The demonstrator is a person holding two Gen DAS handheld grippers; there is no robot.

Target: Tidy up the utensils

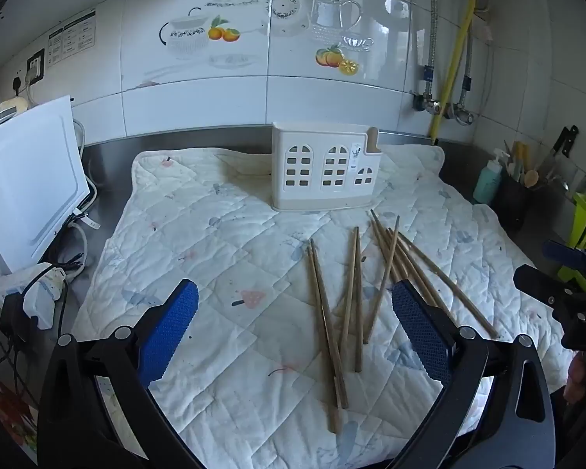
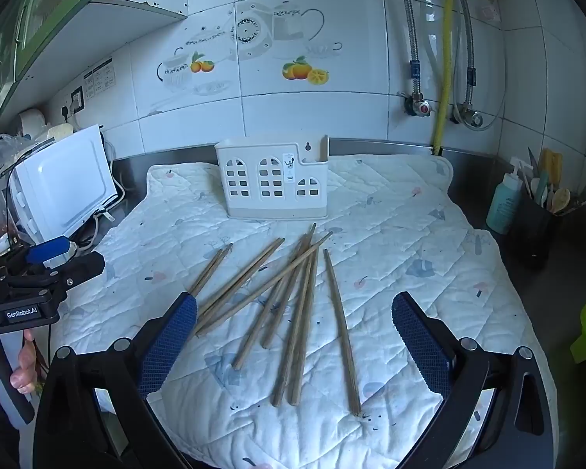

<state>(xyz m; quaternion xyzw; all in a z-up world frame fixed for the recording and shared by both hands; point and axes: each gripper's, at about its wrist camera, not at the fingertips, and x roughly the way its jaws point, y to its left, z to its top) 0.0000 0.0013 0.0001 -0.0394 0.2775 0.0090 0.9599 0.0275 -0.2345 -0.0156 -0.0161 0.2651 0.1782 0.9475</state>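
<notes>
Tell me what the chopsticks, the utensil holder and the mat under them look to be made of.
Chopsticks: likely wood or bamboo, matte brown with no gloss.
Utensil holder: moulded plastic by its look, smooth cream-white with cut-out window shapes and a keyhole hanging slot.
Quilted mat: fabric, soft and padded; stitched diamond lines, wrinkles and small printed motifs show.

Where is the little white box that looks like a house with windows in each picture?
Left wrist view: the white plastic house-shaped utensil holder stands upright just right of centre, behind the wooden chopsticks.
Right wrist view: the holder stands left of centre, behind the chopsticks.
Shared landmark: the yellow pipe on the tiled wall.
</notes>
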